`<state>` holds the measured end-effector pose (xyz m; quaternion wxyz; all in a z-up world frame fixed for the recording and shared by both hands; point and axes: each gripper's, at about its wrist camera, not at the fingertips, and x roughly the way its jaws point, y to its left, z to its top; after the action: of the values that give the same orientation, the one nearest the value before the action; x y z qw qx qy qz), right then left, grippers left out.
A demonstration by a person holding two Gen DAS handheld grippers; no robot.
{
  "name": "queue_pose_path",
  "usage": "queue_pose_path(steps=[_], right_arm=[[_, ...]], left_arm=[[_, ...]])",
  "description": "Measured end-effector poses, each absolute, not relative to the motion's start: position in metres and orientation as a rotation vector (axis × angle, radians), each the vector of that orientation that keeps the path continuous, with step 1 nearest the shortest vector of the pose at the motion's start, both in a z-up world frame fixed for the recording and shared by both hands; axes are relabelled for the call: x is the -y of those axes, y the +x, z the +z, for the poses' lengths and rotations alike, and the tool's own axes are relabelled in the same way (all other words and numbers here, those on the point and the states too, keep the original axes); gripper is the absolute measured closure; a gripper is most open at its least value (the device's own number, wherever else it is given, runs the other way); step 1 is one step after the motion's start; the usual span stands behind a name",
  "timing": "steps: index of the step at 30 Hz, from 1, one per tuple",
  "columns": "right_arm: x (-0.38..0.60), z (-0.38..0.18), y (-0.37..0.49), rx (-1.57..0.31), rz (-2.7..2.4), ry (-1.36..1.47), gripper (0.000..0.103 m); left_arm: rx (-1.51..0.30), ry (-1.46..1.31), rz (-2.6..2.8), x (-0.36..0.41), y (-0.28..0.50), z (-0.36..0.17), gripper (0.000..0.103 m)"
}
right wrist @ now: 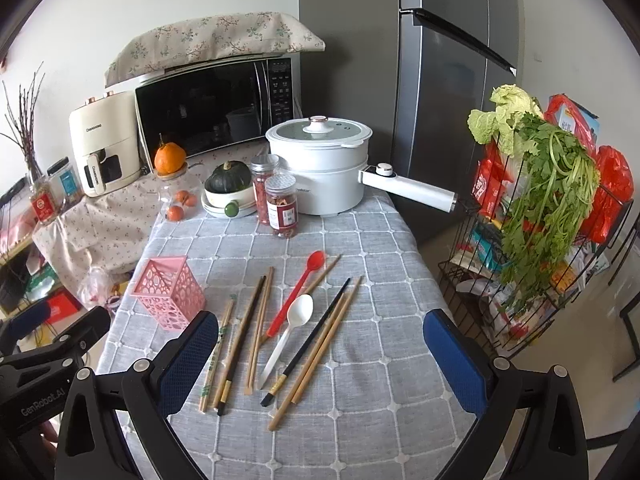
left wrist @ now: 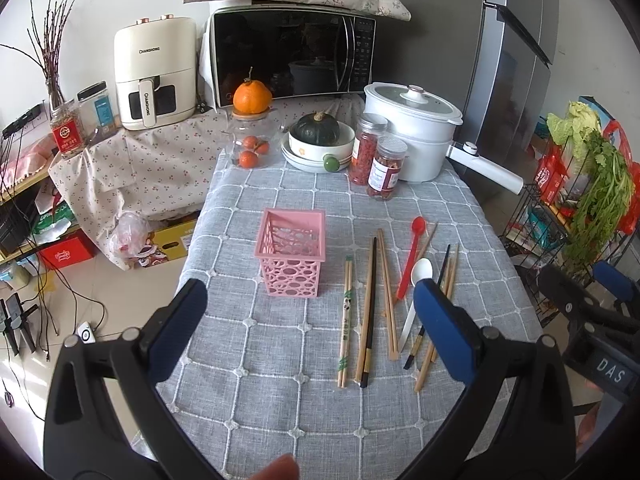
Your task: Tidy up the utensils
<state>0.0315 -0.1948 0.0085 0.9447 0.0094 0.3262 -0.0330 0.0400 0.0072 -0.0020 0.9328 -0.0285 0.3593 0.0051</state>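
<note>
**Utensils laid out, basket waiting, both grippers empty**

From my left wrist: my left hand-held gripper (left wrist: 310, 314) hangs above the desk (left wrist: 256, 360) with its blue-padded jaws spread wide and nothing between them. Straight ahead stands the pink basket (left wrist: 293, 254), a square plastic holder with round cut-outs, upright and, as far as I can see, empty; I judge it is there to receive everything. Just beside it, to the right, the chopsticks (left wrist: 347, 316) lie loosely side by side, thin wooden and black sticks, with a glossy red spoon (left wrist: 410, 256) and a white spoon (left wrist: 416, 292) among them. The cloth is grey woven fabric with a stitched white grid.

From my right wrist: my right hand-held gripper (right wrist: 320, 356) is equally wide open and holds nothing, poised over the near ends of the sticks, which suits picking one up first. The basket (right wrist: 170, 292) sits to the left, apart from the utensils.
</note>
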Motion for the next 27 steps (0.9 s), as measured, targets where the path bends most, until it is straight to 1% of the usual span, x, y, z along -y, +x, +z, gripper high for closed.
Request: queue_pose_path(steps=[6,13,19,24,26,27], right_arm=[[0.195,0.0,0.05,-0.716,-0.035,0.01,0.0],[0.196,-0.016,0.08,-0.825,-0.01,-0.004,0.0],[0.206,-0.023,0.105,-0.909,0.0,0.042,0.0],[0.22,-0.032,0.138,-1.0,-0.01,0.082,0.0],[0.225,-0.04,0.149,-1.028,-0.019,0.091,0.0],[0.229,-0.047,0.152,-1.043,-0.015,0.109,0.0]], left_arm=[[-0.815,-0.074,-0.013,-0.003,0.062,-0.012,0.001],[-0.921,0.003,-0.075,0.007,0.088,-0.022,0.001],[-0.969,0.007,-0.144,0.01,0.108,-0.024,0.001],[-0.996,0.065,-0.238,0.026,0.125,-0.027,0.001],[-1.02,0.08,-0.269,0.033,0.136,-0.034,0.006],[-1.039,0.086,-0.282,0.038,0.143,-0.039,0.014]])
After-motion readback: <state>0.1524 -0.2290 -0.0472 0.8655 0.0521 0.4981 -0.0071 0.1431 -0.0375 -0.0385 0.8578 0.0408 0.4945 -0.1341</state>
